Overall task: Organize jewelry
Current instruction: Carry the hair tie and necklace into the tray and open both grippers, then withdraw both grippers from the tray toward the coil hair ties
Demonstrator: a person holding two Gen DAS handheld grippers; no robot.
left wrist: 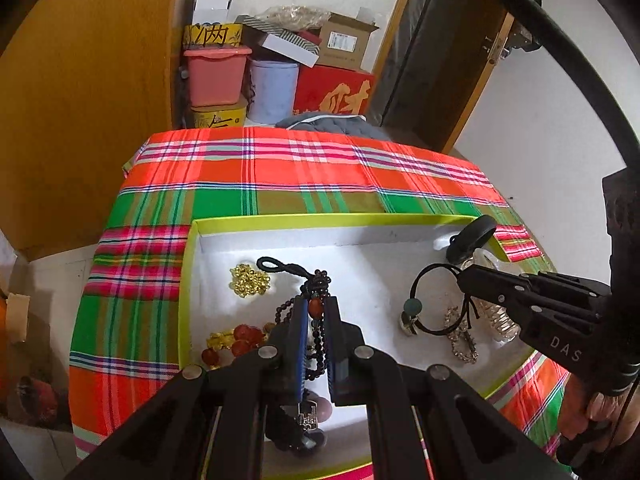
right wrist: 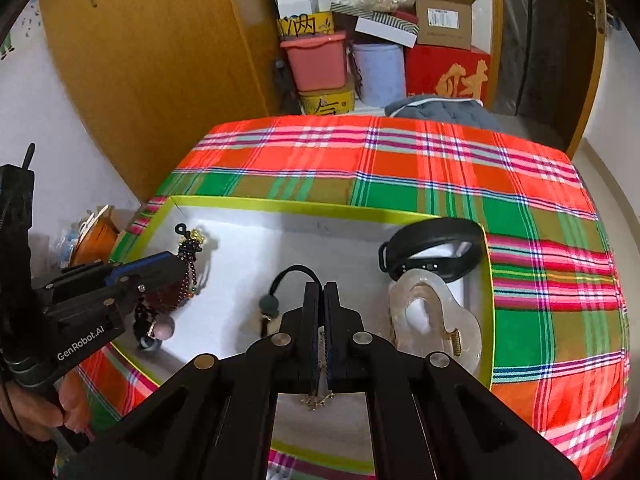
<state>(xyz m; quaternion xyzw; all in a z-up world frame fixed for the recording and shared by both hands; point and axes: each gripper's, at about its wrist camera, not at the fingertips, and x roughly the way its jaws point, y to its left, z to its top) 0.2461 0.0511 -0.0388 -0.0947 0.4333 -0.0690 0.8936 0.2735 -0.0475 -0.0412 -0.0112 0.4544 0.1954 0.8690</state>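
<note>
Jewelry sits in a shallow white tray with a lime-green rim (left wrist: 320, 220) on the tabletop, which is covered by a plaid cloth (left wrist: 280, 168) in orange, green and pink. Left gripper (left wrist: 315, 308) — fingers clenched on a dark beaded necklace (left wrist: 318, 280) with a reddish bead, its strands hanging below the fingers over the tray floor. Right gripper (right wrist: 321, 292) — fingers clenched on a thin black cord bracelet (left wrist: 424, 280) carrying a green bead; a bit of pale chain shows between the pads in the right wrist view. Loose in the tray: a gold bead cluster (left wrist: 249, 280), red and yellow beads (left wrist: 236, 340), a silvery chain (left wrist: 462, 340), a black band (right wrist: 432, 248) at the far right corner, and a clear plastic piece (right wrist: 436, 320) just beside it. Room: wooden wardrobe (right wrist: 152, 60) on the left; behind the tabletop, stacked against the white wall, a pink bin (right wrist: 318, 60), a pale blue bucket (right wrist: 380, 74), a red box (right wrist: 448, 72), a cardboard box (right wrist: 444, 20); dark door (right wrist: 552, 60) on the right.
</note>
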